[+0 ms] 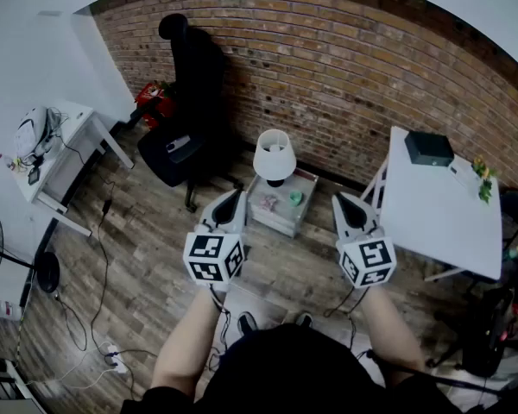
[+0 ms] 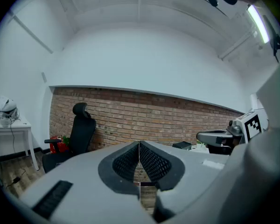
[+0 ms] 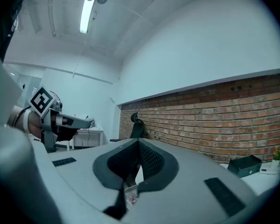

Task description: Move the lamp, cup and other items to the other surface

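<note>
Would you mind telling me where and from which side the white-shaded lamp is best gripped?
Probably the dark base of the lamp, below its shade, approached level from the near side: it stands upright, and the flared shade looks too wide for the jaws.

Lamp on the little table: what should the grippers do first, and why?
Probably open the left gripper first. It is shut and empty, held up short of the lamp, which stands untouched on the low table. While shut, it cannot take hold of the lamp.
</note>
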Tool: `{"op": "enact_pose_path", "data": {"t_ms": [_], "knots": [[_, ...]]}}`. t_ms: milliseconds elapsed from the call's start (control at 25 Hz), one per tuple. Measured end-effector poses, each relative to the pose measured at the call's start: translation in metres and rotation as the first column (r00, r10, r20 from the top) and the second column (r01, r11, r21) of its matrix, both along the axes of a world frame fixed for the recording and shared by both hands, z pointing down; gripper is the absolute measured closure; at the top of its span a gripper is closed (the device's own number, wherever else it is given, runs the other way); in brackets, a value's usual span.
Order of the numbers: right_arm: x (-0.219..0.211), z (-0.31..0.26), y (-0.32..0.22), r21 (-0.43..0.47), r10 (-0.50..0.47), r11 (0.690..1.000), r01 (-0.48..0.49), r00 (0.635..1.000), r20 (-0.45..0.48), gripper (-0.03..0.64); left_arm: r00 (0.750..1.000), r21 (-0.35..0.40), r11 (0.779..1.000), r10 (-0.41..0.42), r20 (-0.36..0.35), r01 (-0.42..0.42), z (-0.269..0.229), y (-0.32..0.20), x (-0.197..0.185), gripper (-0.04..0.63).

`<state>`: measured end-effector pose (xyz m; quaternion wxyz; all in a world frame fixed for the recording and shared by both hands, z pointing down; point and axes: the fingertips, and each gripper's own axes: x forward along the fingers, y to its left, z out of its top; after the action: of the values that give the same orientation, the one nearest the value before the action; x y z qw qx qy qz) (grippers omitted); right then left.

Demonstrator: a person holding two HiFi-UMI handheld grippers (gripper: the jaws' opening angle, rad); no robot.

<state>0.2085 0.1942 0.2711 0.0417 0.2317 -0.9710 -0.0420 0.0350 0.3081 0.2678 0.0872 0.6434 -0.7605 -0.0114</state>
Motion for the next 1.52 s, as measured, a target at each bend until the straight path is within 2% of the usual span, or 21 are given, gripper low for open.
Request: {"op": "enact_pose_path", "data": {"t_ms": [600, 720, 760, 840, 920, 1000, 1240, 1520], "knots": [[0.032, 0.007, -0.029, -0.032, -0.038, 0.999, 0.039, 0.999, 0.025, 0.611, 0.999, -0.010, 0.999, -0.044, -0.004, 0.044, 0.006, -0.022, 0.035, 0.588], [0.043, 0.010, -0.040, -0.038, -0.037, 0.999, 0.039, 0.999, 0.031, 0.600, 0.999, -0.006, 0.999, -0.048, 0.013, 0.048, 0.006, -0.025, 0.047, 0.586], [0.045, 0.010, -0.044, -0.038, -0.040, 0.998, 0.041, 0.999, 0.029, 0.565, 0.999, -0.007, 0.999, -0.047, 0.027, 0.047, 0.005, -0.027, 0.052, 0.567], [0.050, 0.014, -0.052, -0.043, -0.046, 0.998, 0.047, 0.999, 0.023, 0.493, 0.998, -0.019, 0.999, -0.039, 0.056, 0.040, 0.007, -0.032, 0.061, 0.396], [0.052, 0.018, -0.058, -0.048, -0.051, 0.997, 0.052, 0.999, 0.018, 0.441, 0.997, -0.037, 0.999, -0.029, 0.072, 0.032, 0.012, -0.036, 0.068, 0.363], [0.051, 0.022, -0.062, -0.051, -0.060, 0.997, 0.061, 0.998, 0.017, 0.419, 0.997, -0.051, 0.998, -0.024, 0.074, 0.028, 0.018, -0.038, 0.069, 0.354], [0.027, 0.039, -0.074, -0.078, -0.070, 0.995, 0.068, 0.997, -0.017, 0.413, 0.998, -0.070, 0.997, -0.022, 0.053, 0.025, 0.035, -0.050, 0.046, 0.351], [-0.020, 0.049, -0.107, -0.056, -0.051, 0.997, 0.047, 0.997, -0.066, 0.399, 0.999, -0.075, 0.997, 0.035, 0.020, -0.033, 0.059, -0.090, -0.009, 0.351]]}}
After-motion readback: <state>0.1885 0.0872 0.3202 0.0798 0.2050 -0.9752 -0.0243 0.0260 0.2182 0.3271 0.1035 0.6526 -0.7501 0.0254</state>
